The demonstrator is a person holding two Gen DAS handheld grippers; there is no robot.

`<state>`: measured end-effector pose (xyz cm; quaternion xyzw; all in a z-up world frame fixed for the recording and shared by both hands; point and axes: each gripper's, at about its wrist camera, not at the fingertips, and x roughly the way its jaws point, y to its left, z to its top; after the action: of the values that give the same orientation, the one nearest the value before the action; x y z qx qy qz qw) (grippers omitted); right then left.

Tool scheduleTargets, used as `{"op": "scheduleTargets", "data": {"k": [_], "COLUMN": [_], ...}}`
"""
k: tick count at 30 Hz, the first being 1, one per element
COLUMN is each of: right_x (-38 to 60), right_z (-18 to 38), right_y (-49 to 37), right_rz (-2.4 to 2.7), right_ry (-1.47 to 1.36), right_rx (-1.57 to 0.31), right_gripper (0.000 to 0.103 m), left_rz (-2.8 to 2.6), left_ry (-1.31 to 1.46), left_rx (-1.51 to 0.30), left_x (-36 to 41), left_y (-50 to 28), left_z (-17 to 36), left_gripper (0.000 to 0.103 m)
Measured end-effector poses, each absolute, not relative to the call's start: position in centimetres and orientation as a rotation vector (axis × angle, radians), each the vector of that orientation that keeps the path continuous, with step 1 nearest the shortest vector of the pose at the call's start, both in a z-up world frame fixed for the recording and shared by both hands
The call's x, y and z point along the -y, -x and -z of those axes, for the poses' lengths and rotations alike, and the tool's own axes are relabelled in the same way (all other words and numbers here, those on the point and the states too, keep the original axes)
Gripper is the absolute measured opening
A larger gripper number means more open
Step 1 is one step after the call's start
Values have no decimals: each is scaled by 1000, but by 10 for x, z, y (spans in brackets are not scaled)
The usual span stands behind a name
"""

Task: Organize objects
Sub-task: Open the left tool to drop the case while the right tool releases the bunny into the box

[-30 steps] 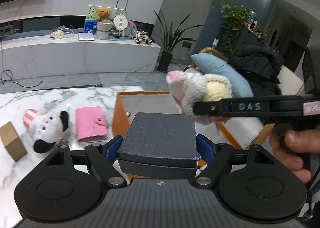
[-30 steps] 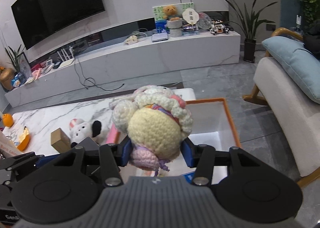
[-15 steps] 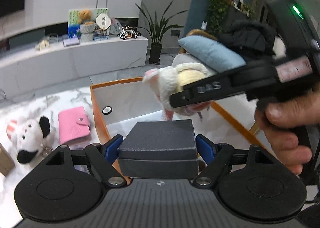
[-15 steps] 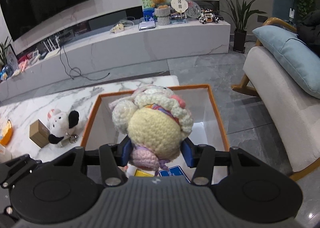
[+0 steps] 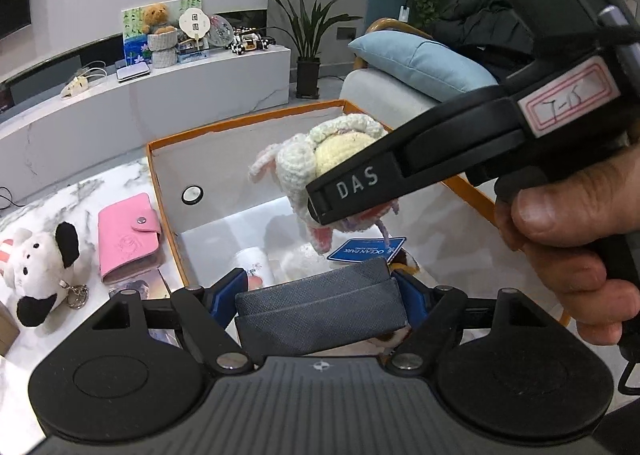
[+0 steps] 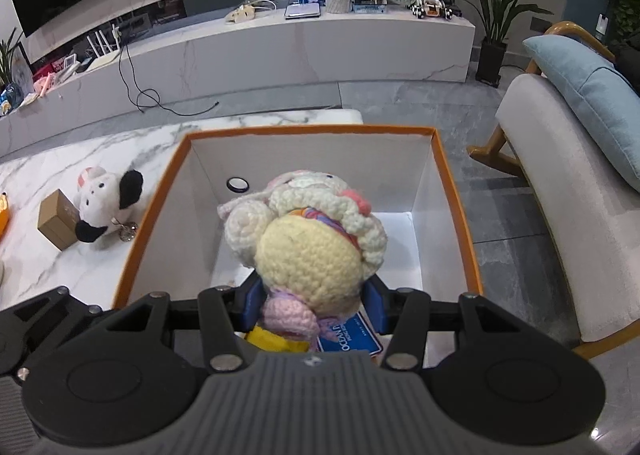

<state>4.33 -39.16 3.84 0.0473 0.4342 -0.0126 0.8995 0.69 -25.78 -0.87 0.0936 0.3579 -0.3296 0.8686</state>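
Hovering over an orange-rimmed box (image 6: 456,191) at the right end of a marbled counter (image 6: 80,159), two hand-held grippers each carry one item. The left gripper (image 5: 320,291) has its blue-padded jaws clamped on a dark grey textured box (image 5: 320,307), tilted above the near part of the container. The right gripper (image 6: 312,297) has its jaws closed on a crocheted doll (image 6: 308,247), cream-headed with pink trim, suspended above the box's middle; a person's hand (image 5: 576,231) grips its handle in the left wrist view. Inside the container lie a blue card (image 5: 366,249), a white tube (image 5: 254,265) and a yellow item (image 6: 268,337). On the counter to the left sit a pink wallet (image 5: 128,235), a black-and-white plush toy (image 5: 40,267) and a small brown carton (image 6: 58,219).
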Motion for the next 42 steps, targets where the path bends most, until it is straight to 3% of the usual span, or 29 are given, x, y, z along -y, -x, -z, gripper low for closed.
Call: {"op": "scheduleTargets", "data": {"k": [13,24,42], "right_x": [395,396,406], "right_z": [-30,-34,-48], "right_y": [-50,-51,-47], "right_rz": [35,59,80], "right_ry": [-79,-61,-126], "right_rx": [-929,-910,-846], "right_gripper": [54,74,74], "left_rz": [694,718,744], "left_ry": [-227,-183,-64], "left_rx": [-767,-776,-745], "left_x": [271,266,251], "left_y": [-8,-10,-10], "left_z": [12,11,-1], "left_gripper": [93,94,99]}}
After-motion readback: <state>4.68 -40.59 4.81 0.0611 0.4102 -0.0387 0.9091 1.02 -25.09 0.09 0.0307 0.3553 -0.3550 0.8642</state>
